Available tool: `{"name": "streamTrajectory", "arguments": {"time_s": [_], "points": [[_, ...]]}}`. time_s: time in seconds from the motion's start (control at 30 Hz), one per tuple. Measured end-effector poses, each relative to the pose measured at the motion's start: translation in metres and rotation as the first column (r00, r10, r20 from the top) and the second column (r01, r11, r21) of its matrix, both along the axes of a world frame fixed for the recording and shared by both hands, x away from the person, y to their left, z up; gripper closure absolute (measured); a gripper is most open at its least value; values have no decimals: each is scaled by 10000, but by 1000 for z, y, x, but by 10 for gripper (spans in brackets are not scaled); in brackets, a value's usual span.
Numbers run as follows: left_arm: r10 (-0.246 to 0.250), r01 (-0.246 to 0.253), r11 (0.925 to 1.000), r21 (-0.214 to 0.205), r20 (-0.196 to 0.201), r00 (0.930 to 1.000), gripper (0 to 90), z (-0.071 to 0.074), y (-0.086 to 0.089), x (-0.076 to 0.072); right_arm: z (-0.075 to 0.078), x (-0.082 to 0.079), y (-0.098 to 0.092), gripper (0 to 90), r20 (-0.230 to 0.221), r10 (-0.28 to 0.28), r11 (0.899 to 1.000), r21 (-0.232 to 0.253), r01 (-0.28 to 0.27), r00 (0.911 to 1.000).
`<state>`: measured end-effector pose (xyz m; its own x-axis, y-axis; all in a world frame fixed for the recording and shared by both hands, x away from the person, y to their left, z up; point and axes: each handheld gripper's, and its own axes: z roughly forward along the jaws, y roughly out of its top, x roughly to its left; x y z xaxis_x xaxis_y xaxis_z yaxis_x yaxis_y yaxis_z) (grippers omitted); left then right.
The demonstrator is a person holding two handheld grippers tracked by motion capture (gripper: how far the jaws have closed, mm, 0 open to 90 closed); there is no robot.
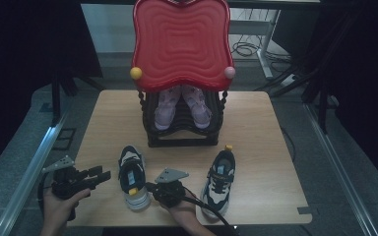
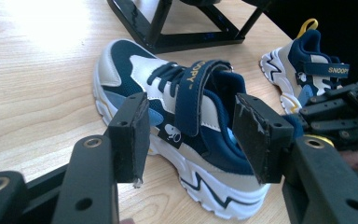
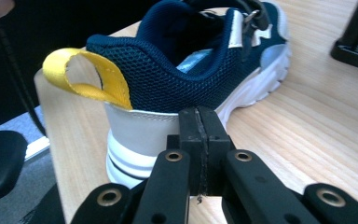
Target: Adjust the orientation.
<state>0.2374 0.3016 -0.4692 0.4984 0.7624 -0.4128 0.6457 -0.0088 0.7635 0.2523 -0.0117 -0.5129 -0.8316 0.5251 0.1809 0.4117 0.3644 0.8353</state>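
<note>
Navy mesh and white rubber — two child's sneakers on the pale wood table (image 1: 256,147), toes pointing away from me toward the black shoe rack (image 1: 182,132). The rack already carries a pink pair (image 1: 182,105) under its red top tray (image 1: 181,44), so I judge the work is getting these two onto it.

The left sneaker (image 1: 132,177) lies between my hands; the right sneaker (image 1: 219,181) sits well apart, nearer the table's right side.

Right gripper (image 3: 200,140): jaws pressed flat together, nothing between them, the tips just behind the left sneaker's white heel, below the yellow pull loop (image 3: 86,77). Whether they touch the heel I can't tell. Closed like that it works as a blunt pusher, or it is lined up on the loop — my guess, not seen.

Left gripper (image 2: 189,140): jaws wide apart, empty, aimed across the same sneaker's side at the strap (image 2: 193,95). It stands ready to steady or clamp the shoe's body once the heel is set.
</note>
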Motion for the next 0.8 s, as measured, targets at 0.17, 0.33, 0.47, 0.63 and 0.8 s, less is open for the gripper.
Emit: {"name": "streamTrajectory", "arguments": {"time_s": [0.17,0.33,0.47,0.63,0.8], "points": [[90,-90,9999,-69,35,10000,462,1,4,-1,0,-3,8,898,-99,347,9994,84,-346,9993],[136,-136,9999,-91,-10,9999,463,-1,6,-1,-2,-7,19,899,-79,694,9975,161,-693,9976],[159,-159,9998,-138,-41,9999,462,-2,9,-1,-2,-9,26,898,-61,849,9963,172,-848,9964],[186,-187,9997,-173,-78,9998,463,-3,13,-1,-2,-10,33,898,-5,971,9951,165,-971,9953],[325,-328,9993,-201,-168,9993,463,-5,18,-2,-3,-10,40,898,27,1082,9939,196,-1082,9941]]}}
